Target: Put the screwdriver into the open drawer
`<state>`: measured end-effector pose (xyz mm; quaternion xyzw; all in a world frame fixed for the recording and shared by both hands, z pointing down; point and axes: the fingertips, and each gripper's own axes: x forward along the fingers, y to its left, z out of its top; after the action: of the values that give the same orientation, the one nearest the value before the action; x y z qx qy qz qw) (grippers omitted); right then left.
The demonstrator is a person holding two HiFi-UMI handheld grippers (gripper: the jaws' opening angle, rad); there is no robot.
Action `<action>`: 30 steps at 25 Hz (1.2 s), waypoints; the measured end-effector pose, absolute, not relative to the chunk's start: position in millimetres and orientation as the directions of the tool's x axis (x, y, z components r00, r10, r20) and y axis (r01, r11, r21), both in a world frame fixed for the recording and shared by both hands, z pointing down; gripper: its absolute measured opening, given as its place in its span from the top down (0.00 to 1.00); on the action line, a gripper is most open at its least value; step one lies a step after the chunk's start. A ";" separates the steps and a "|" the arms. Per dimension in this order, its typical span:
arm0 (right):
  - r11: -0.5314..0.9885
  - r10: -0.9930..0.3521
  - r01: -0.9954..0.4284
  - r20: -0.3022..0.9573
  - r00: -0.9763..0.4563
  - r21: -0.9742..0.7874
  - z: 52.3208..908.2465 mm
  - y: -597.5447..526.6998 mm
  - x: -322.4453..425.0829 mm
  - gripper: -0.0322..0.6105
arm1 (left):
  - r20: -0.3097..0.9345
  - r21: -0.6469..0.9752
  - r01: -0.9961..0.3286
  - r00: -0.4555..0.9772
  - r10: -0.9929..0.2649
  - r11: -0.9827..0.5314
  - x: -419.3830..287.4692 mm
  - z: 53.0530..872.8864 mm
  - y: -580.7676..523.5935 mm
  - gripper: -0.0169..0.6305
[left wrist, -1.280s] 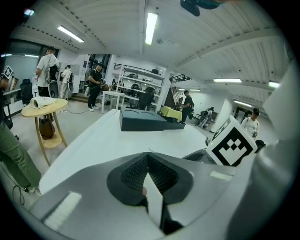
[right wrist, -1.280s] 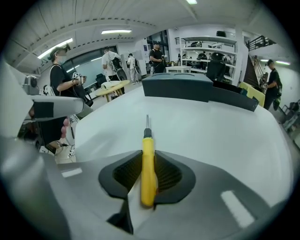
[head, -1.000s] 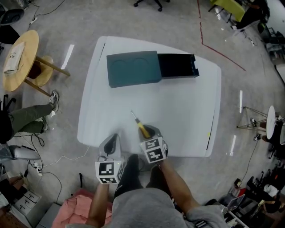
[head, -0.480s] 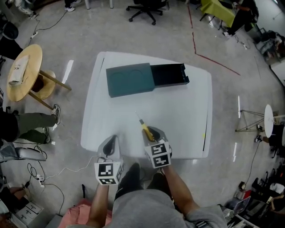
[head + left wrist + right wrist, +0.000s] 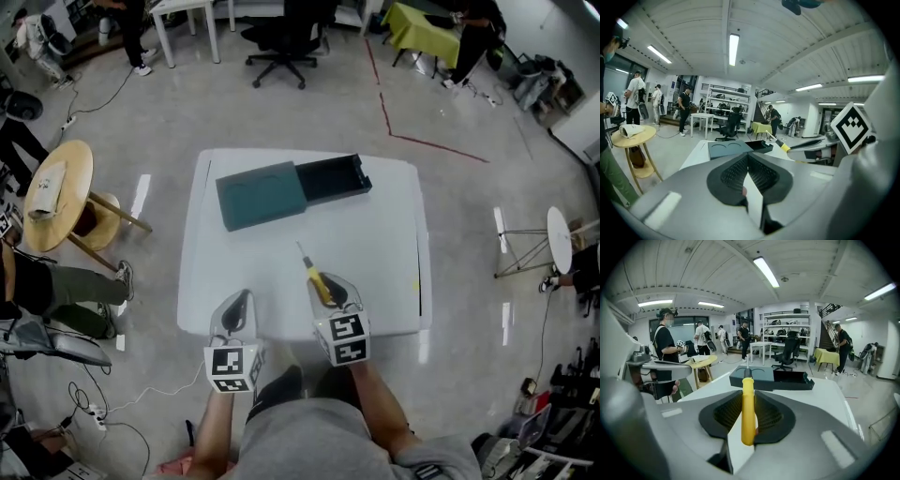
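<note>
The screwdriver (image 5: 317,276) sits pinched in the right tongs (image 5: 330,289), its yellow handle clamped between the two ribbed pads and its dark collar and metal shaft sticking out past the tips. In the right gripper view the handle (image 5: 748,404) runs straight up the middle of the tongs (image 5: 748,394), and both pads press against its sides. The tool is over the near part of the white counter (image 5: 394,234) and held off its surface. Its shaft is aimed away from the person and slightly to the left, toward the teal box (image 5: 261,195) at the far side. The open drawer (image 5: 330,178) juts from that box's right end, dark inside, and lies well apart from the screwdriver's tip. The left tongs (image 5: 239,302) hover beside the right pair over the counter's near edge, pressed together with nothing between the pads; the left gripper view shows their tips (image 5: 747,155) meeting. Both pairs point forward and a little downward, side by side. Their marker cubes face up toward the head camera, and the person's right forearm (image 5: 375,403) and left forearm (image 5: 214,422) reach out behind them from the bottom of the head view.
</note>
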<state>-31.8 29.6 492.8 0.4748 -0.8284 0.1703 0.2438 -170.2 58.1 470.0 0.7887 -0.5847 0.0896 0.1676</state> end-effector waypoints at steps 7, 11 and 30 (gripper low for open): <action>0.437 -0.776 -0.900 0.506 -0.378 -0.002 458.3 34.2 4.3 0.82 | 0.301 0.151 -0.944 0.326 -0.896 -0.293 -153.8 447.5 59.6 0.95; 0.412 -0.800 -0.911 0.490 -0.346 0.029 448.6 30.0 18.1 0.82 | 0.286 0.154 -0.937 0.347 -0.893 -0.314 -147.6 445.7 50.8 0.96; 0.375 -0.795 -0.927 0.516 -0.319 0.004 461.9 -18.5 76.8 0.82 | 0.299 0.138 -0.925 0.380 -0.875 -0.355 -92.0 445.5 -12.3 0.95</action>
<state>76.8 -18.5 461.9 0.5389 -0.7986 0.1481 0.2234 -92.0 -12.3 445.5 0.8184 -0.5499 0.0870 0.1426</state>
